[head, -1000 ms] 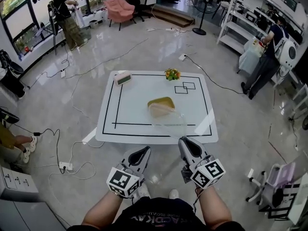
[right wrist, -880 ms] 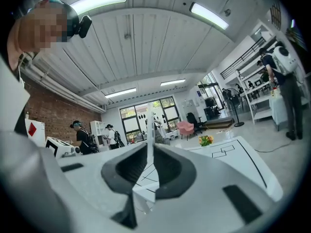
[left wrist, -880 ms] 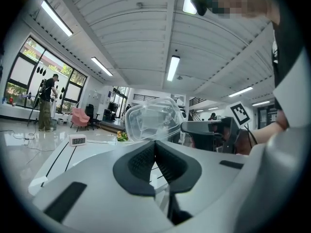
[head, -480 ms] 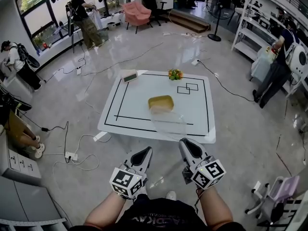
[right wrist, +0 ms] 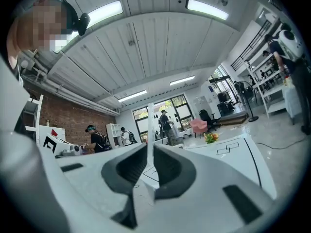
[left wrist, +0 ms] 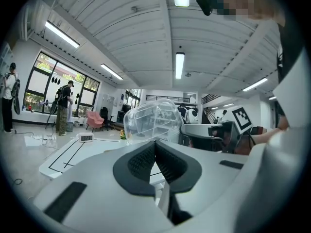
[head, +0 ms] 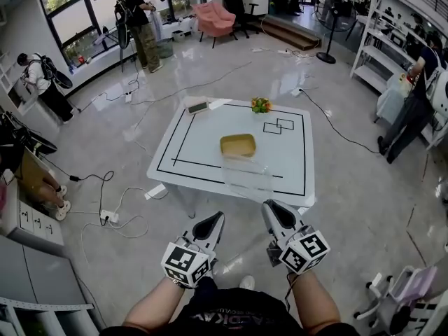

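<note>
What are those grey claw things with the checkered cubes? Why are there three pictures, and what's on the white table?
A person is standing with a tool in each hand. Each tool is a gripper: a pinching claw with two jaws. The cube with square patterns is part of it.

The head view comes from a camera on the person's head, looking down. There you see the left gripper and the right gripper. The two gripper views come from small cameras riding on the grippers, each looking along its own jaws.

Both grippers pinch the thin edge of a clear plastic box and hold it up in the air in front of the person.

Further off stands a white table with black lines. On it lie a yellow lump, maybe bread, a small clock and a little orange-and-green bunch.
</note>
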`<state>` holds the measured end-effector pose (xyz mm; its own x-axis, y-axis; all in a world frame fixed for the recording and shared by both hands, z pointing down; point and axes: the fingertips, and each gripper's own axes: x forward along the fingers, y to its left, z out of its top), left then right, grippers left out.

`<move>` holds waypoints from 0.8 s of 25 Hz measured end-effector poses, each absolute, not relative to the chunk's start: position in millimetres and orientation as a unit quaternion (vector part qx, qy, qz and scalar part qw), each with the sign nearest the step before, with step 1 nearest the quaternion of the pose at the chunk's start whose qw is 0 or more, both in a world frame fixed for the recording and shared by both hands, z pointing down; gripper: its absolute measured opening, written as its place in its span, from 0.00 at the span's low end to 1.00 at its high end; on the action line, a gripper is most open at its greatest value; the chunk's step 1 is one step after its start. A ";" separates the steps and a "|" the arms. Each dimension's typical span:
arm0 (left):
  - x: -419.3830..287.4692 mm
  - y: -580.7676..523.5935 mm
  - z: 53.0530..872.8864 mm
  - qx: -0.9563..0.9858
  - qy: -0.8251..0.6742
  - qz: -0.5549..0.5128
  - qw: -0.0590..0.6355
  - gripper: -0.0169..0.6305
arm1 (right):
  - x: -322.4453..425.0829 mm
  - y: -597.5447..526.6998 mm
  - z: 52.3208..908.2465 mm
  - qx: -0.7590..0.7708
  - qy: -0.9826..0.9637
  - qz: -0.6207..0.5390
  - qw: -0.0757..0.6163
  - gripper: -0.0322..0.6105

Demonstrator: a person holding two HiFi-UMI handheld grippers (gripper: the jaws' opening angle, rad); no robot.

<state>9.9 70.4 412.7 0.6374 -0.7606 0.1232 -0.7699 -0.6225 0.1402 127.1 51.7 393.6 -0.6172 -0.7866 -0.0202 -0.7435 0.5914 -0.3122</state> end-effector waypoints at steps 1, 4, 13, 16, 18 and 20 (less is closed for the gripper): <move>10.8 72.5 413.3 0.900 -0.426 0.025 0.090 0.03 | 127.8 53.6 394.8 -0.429 0.889 -0.138 0.078 0.12; 12.9 77.6 414.5 0.898 -0.430 0.025 0.092 0.03 | 129.3 58.2 396.0 -0.425 0.891 -0.140 0.077 0.12; 16.3 90.7 417.0 0.893 -0.440 0.019 0.093 0.03 | 131.8 68.8 401.9 -0.416 0.895 -0.141 0.076 0.12; 14.3 95.8 414.0 0.891 -0.444 0.016 0.092 0.03 | 130.9 73.1 400.0 -0.415 0.896 -0.140 0.077 0.11; 13.5 99.0 412.2 0.891 -0.445 0.016 0.092 0.03 | 130.6 75.5 398.7 -0.415 0.896 -0.140 0.080 0.11; 13.9 101.3 410.9 0.891 -0.446 0.016 0.090 0.03 | 130.9 77.3 397.9 -0.415 0.895 -0.140 0.081 0.11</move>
